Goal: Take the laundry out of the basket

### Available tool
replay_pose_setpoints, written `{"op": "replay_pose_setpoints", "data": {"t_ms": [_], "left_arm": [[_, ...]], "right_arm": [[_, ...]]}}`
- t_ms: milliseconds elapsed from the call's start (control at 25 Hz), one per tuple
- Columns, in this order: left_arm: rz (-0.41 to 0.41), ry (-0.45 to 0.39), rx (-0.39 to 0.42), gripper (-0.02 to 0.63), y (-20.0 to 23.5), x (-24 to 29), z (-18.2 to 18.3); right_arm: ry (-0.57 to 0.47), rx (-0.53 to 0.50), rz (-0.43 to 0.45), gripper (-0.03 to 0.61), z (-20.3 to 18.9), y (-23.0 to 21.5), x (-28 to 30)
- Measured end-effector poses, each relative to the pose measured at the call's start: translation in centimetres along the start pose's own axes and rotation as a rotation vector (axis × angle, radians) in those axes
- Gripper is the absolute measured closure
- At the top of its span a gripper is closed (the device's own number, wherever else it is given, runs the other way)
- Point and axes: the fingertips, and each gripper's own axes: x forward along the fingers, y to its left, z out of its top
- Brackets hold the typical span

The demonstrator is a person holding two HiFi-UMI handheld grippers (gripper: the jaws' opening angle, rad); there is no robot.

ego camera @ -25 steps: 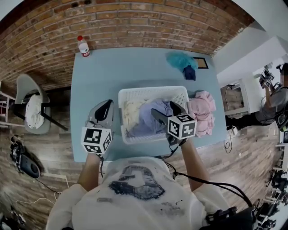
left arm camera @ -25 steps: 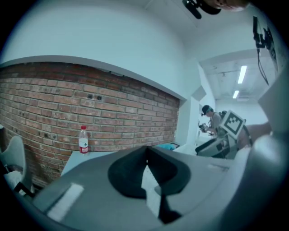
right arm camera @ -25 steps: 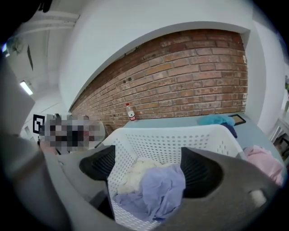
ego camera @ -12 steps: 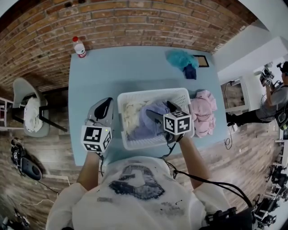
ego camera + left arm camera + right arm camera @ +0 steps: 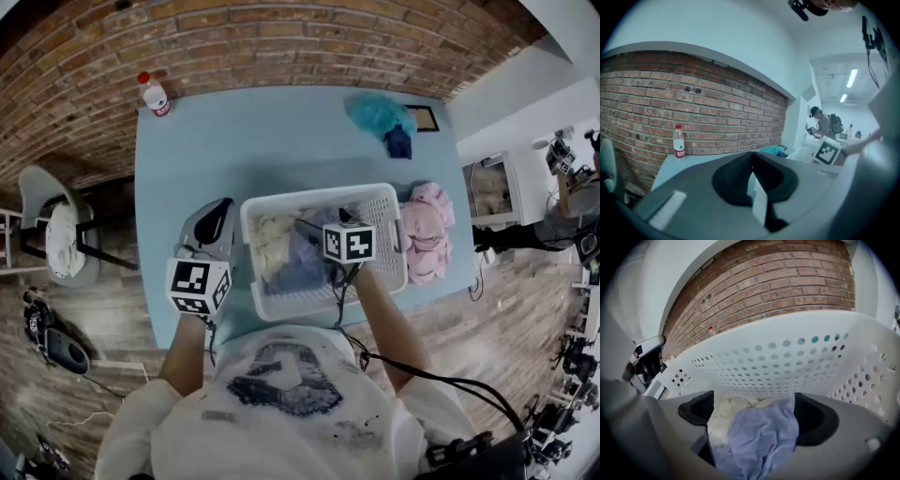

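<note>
Step in hand: reach-in for the next piece. Right gripper (image 5: 314,234) is inside the white laundry basket (image 5: 309,194). Its fingers (image 5: 816,417) are spread wide and have just been opening. They straddle the lavender garment (image 5: 761,437), pads not pressing on it yet.

Cream garment (image 5: 723,420) is bunched just beside the lavender one, also in the basket. Left gripper (image 5: 216,214) is outside the basket's left wall, over the blue surface (image 5: 187,150), fingers together with nothing between them.

Pink laundry pile (image 5: 427,234) lies on the surface right beside the basket's right wall, and a teal cloth (image 5: 378,114) lies at the far side. My read is partway done, two pieces left inside.

Next move: sink into a thick fold of the lavender garment, close, and lift clear of the rim. Watch that the cream piece doesn't drag along and that the light basket doesn't lift. The left gripper could brace the basket.
</note>
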Motion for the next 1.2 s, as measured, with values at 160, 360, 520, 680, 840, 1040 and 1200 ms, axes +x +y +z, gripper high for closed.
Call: {"op": "replay_pose_setpoints", "data": {"t_ms": [160,360,520,680,840,1040,1200], "left_arm": [[-0.007,0.014,-0.006,0.623,0.5,0.9,-0.5],[-0.01,0.035,-0.006,0.623,1.3,1.9,-0.9],[-0.017,0.049,-0.006,0.623,1.5,2.6,-1.2],[-0.026,0.055,-0.021,0.623,1.7,3.0,-1.7],[-0.021,0.06,-0.027,0.623,2.1,3.0,-2.0],[-0.006,0.072,-0.027,0.623,2.7,3.0,-2.4],[-0.004,0.08,-0.033,0.623,2.9,3.1,-2.8]], "right_arm": [[0.075,0.003,0.001,0.038,-1.5,-0.9,1.9],[0.174,-0.048,0.029,0.037,-3.2,-1.1,4.3],[0.249,-0.168,0.069,0.037,-4.6,-0.5,5.6],[0.321,-0.213,0.183,0.035,-6.6,1.5,6.4],[0.366,-0.273,0.21,0.035,-7.9,2.5,7.0],[0.376,-0.308,0.192,0.035,-8.7,2.8,7.5],[0.391,-0.35,0.167,0.035,-9.3,3.1,8.0]]}}
